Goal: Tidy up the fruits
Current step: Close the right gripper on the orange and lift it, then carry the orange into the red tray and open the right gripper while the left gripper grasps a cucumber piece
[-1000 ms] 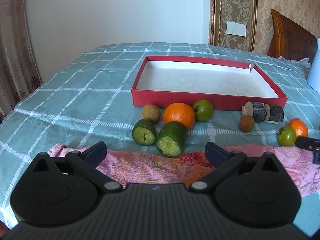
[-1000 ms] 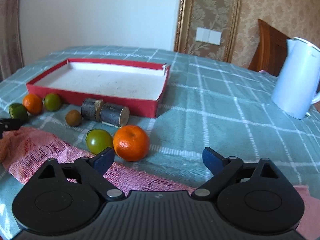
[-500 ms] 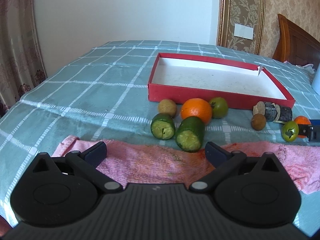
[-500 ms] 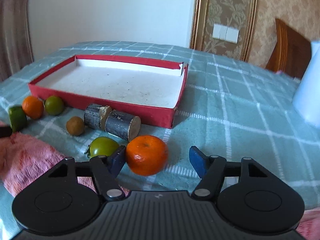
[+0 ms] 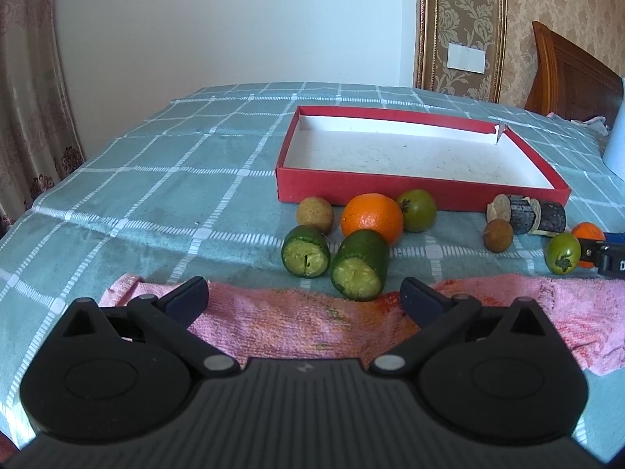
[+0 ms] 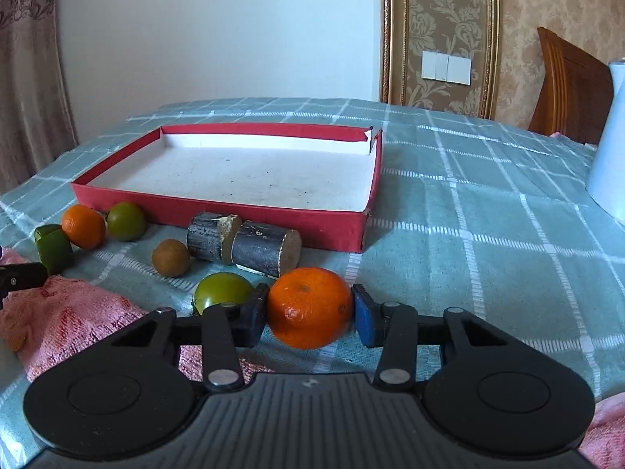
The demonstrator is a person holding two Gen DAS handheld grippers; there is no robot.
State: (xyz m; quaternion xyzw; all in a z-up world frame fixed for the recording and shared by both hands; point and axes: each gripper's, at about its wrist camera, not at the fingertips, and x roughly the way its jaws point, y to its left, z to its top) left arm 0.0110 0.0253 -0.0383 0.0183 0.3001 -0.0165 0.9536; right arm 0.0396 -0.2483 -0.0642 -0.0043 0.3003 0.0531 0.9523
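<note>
Closing on a round, dimpled orange (image 6: 309,307), the right gripper (image 6: 309,314) has both flat pads against its glossy skin, just in front of the shallow red cardboard tray (image 6: 218,202) on the checked cloth (image 6: 488,258). The left gripper (image 5: 304,297) hangs spread wide over the nubbly pink towel (image 5: 297,324), near two cut green cylinders (image 5: 361,264) with pulpy faces.

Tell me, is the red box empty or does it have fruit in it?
Empty. The red box shows only its bare white floor; the fruit lies outside on the cloth.
</note>
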